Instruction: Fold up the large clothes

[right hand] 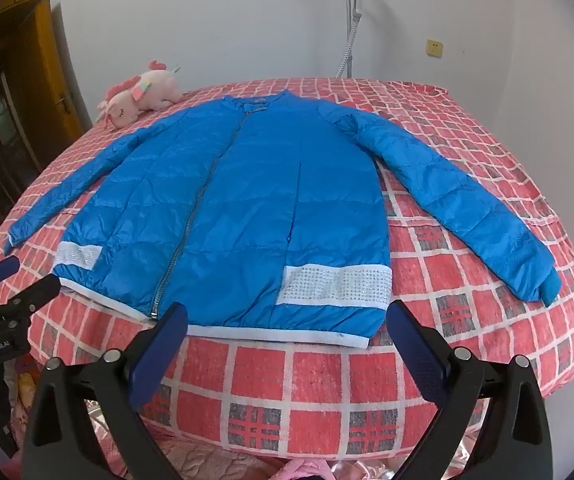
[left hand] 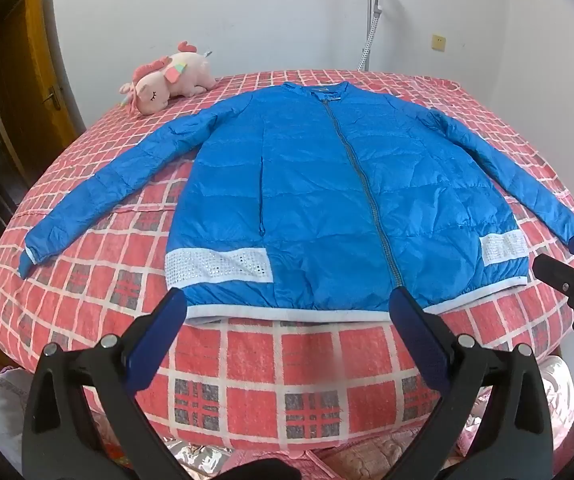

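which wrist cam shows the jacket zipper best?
Left wrist: the zipper runs near frame centre, collar to hem, except its foot behind a tool finger. Right wrist shows the zipper whole, but off to the left and slanted.

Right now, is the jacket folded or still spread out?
Spread out. The jacket lies flat on the bed, zipped, with both sleeves stretched out sideways; nothing is folded over.
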Demonstrator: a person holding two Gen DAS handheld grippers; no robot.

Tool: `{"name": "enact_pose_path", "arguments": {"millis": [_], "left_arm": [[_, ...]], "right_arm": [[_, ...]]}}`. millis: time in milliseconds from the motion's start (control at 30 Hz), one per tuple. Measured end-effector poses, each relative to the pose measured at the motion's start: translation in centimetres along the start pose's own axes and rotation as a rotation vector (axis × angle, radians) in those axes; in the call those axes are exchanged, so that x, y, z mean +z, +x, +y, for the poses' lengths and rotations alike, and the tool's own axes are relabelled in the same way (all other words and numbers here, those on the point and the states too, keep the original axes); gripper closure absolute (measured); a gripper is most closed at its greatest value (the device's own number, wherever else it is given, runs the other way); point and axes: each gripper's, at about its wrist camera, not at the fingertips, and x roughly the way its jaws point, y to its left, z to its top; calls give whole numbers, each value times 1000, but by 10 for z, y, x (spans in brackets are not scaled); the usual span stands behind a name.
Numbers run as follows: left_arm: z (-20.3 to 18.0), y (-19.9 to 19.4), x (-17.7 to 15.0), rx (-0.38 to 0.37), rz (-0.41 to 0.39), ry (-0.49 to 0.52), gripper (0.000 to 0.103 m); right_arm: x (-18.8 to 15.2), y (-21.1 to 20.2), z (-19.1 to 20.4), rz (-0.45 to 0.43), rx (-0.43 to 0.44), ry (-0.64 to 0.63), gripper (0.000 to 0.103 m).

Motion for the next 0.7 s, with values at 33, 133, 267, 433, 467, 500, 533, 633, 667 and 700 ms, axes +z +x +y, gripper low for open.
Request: {"name": "enact_pose_path", "arguments": {"millis": [33, 133, 267, 433, 467, 500, 533, 633, 667, 700], "left_arm": [[0, 0, 0, 2, -1, 0, 3], [-1, -1, 0, 3, -3, 0, 3], [3, 0, 1, 0, -1, 1, 3], [3, 0, 1, 4, -4, -1, 3], [4, 0, 1, 4, -4, -1, 3], [1, 0, 1, 2, -2, -1, 3], [1, 1, 1, 3, -3, 0, 3], [1, 0, 1, 2, -2, -1, 3], [1, 0, 1, 2, -2, -1, 3], [1, 0, 1, 2, -4, 0, 3]], "right_arm": [[0, 0, 0, 2, 1, 1, 4], [0, 0, 0, 0, -2, -2, 4], [0, 1, 0, 0, -3, -2, 4], [0, 0, 1, -4, -3, -3, 4], [0, 0, 1, -2, -2, -2, 4], [0, 0, 1, -2, -1, -2, 4], [0, 0, 1, -2, -2, -2, 4], [0, 0, 1, -3, -1, -2, 4], [0, 0, 1, -3, -1, -2, 4], [0, 0, 1, -3, -2, -2, 4]]}}
